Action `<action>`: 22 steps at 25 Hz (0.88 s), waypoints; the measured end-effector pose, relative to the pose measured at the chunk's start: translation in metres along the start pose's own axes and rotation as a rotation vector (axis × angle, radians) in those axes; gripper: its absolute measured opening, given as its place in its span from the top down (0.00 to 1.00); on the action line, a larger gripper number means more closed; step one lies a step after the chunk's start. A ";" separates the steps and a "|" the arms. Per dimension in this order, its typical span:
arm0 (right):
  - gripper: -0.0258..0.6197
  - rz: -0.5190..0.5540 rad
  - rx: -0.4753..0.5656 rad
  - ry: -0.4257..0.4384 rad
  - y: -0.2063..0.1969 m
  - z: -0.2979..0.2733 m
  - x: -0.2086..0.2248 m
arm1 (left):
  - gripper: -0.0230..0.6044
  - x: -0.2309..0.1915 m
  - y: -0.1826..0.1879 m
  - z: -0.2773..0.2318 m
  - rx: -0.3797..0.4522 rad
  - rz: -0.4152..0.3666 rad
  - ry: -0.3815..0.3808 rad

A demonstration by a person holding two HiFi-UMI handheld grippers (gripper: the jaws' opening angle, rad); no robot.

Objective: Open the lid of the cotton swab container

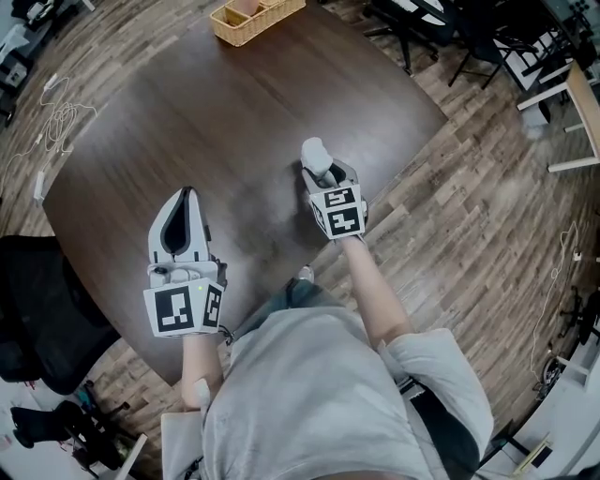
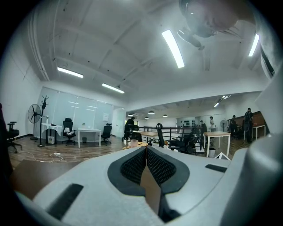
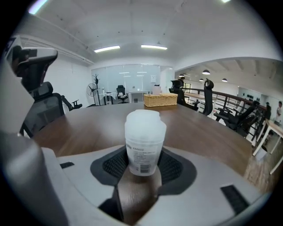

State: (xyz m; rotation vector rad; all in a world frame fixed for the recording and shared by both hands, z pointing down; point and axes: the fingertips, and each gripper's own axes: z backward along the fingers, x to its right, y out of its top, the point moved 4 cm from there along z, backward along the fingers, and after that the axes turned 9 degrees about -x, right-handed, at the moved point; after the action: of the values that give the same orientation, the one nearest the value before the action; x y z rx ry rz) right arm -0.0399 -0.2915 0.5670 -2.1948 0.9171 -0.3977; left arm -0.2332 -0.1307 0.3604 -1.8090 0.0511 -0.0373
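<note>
The cotton swab container [image 3: 143,137] is a small frosted white tub with a printed label, and its rounded lid is on. It stands upright between the dark pads of my right gripper [image 3: 142,159], which is shut on its lower half. In the head view the container [image 1: 316,153] sticks out of the right gripper [image 1: 321,172] over the middle of the dark brown table [image 1: 234,103]. My left gripper [image 1: 187,195] hovers to its left, nearer the table's front edge. Its jaws are shut with nothing between them, as the left gripper [image 2: 146,149] view confirms.
A wicker basket [image 1: 255,17] sits at the table's far edge, also seen as the basket [image 3: 160,99] beyond the container. A black office chair [image 1: 37,309] stands at the left. White cables [image 1: 61,117] lie on the wooden floor. Chairs and desks crowd the top right.
</note>
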 end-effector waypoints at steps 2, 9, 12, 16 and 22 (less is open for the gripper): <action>0.66 0.011 0.033 0.024 0.008 0.014 -0.003 | 0.94 0.004 0.003 -0.005 0.006 -0.008 -0.022; 0.66 0.065 0.129 0.143 0.042 0.075 -0.017 | 0.94 0.027 0.015 -0.018 0.044 -0.051 -0.141; 0.66 0.079 0.165 0.188 0.055 0.099 -0.021 | 0.94 0.043 0.022 -0.023 0.069 -0.078 -0.225; 0.66 0.113 0.182 0.234 0.063 0.125 -0.026 | 0.94 0.064 0.032 -0.027 0.099 -0.129 -0.347; 0.66 0.186 0.183 0.282 0.066 0.162 -0.035 | 0.94 0.096 0.054 -0.026 0.166 -0.190 -0.588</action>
State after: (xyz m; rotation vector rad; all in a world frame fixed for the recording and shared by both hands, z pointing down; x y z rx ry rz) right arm -0.0139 -0.2185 0.4064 -1.8980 1.1762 -0.6843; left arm -0.1398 -0.1735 0.3139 -1.5928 -0.5257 0.3453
